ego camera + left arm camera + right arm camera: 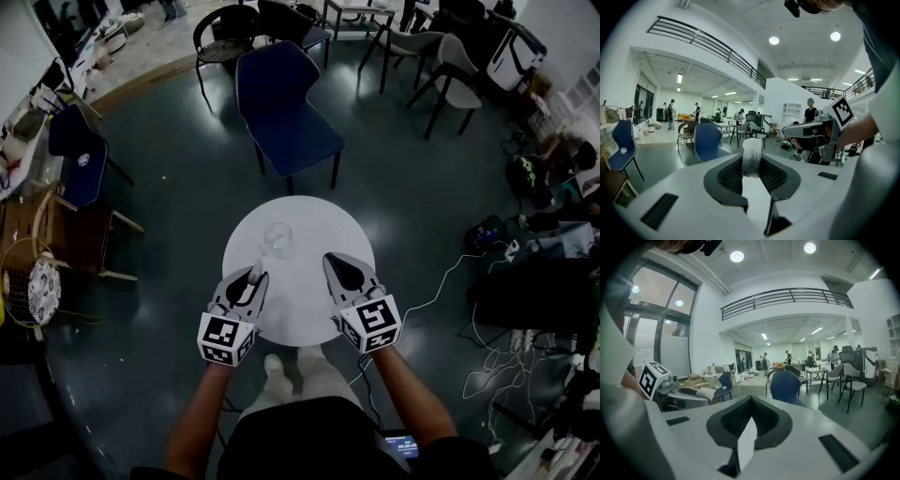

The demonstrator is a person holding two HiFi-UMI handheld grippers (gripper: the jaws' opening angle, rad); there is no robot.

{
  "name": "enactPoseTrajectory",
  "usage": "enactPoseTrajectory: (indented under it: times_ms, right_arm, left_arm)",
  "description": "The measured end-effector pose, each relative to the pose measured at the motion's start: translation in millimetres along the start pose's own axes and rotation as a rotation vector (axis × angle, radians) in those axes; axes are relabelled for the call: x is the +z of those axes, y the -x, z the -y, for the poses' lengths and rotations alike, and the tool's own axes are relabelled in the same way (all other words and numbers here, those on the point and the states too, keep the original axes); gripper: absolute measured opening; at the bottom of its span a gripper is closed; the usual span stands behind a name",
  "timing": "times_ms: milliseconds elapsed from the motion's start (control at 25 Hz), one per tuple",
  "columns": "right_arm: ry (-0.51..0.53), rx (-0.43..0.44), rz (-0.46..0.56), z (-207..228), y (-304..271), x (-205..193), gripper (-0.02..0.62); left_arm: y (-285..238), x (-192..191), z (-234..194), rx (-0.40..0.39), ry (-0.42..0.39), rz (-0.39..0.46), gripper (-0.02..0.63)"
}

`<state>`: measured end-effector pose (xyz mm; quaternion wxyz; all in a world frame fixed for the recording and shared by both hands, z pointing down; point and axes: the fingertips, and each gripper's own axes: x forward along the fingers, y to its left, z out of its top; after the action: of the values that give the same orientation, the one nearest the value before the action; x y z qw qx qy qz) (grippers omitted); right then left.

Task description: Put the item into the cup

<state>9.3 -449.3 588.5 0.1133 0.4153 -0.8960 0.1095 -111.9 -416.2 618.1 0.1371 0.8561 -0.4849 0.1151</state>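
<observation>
My left gripper is clamped on a small white pouch. Its ribbed black pads press both flat sides, and the rounded top of the pouch stands up above the jaw tips. The pouch looks soft and papery, with a fine speckled grain like a tea bag. My right gripper has its jaws brought together with nothing between them. The dark gridded pads meet in a closed point inside the smooth white shell.

Each gripper carries a cube with square black-and-white markers, one on the left and one on the right. Both cubes sit close to my wrists.

Both grippers hang over the near half of a small round white table with a smooth matte top. A clear glass cup stands upright on it, left of centre. The pouch is held near the cup on its near-left side, outside the cup and not touching it.

Beyond the table a blue moulded chair faces me across a dark, glossy floor that reflects the ceiling lights. Pale cables trail over the floor to my right. The hall is tall and white, with a dark-railed balcony running above it.
</observation>
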Motion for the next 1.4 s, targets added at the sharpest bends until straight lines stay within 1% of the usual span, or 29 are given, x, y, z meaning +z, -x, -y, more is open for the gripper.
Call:
enactPoseTrajectory:
  times_ms: [160, 440, 520, 680, 840, 1000, 1240, 1400]
  right_arm:
    - [-0.014, 0.009, -0.026, 6, -13, -14, 0.014]
    - [-0.031, 0.005, -0.073, 23, -18, -45, 0.014]
    - [-0.037, 0.007, -0.090, 28, -19, -53, 0.014]
    - [-0.027, 0.001, -0.112, 39, -24, -65, 0.014]
    - [-0.027, -0.003, -0.130, 48, -28, -77, 0.014]
    - [-0.049, 0.003, -0.149, 50, -33, -90, 0.014]
    - [-0.057, 0.008, -0.176, 50, -36, -107, 0.014]
    - [-0.062, 0.007, -0.185, 49, -38, -114, 0.014]
  left_arm:
    - [-17, -15, -9, -0.007, 0.025, -0.032, 0.092]
    - [-56, -44, -11, -0.028, 0.019, -0.097, 0.093]
    - [-67, -48, -15, -0.027, 0.015, -0.110, 0.092]
    - [-89, -48, -28, -0.012, 0.042, -0.109, 0.094]
    - [-114, -48, -36, -0.019, 0.012, -0.116, 0.092]
    - [-138, -53, -42, -0.023, -0.015, -0.130, 0.094]
    - [-157, -55, -49, -0.028, -0.048, -0.129, 0.093]
    - [-165, -64, -56, -0.032, -0.044, -0.144, 0.093]
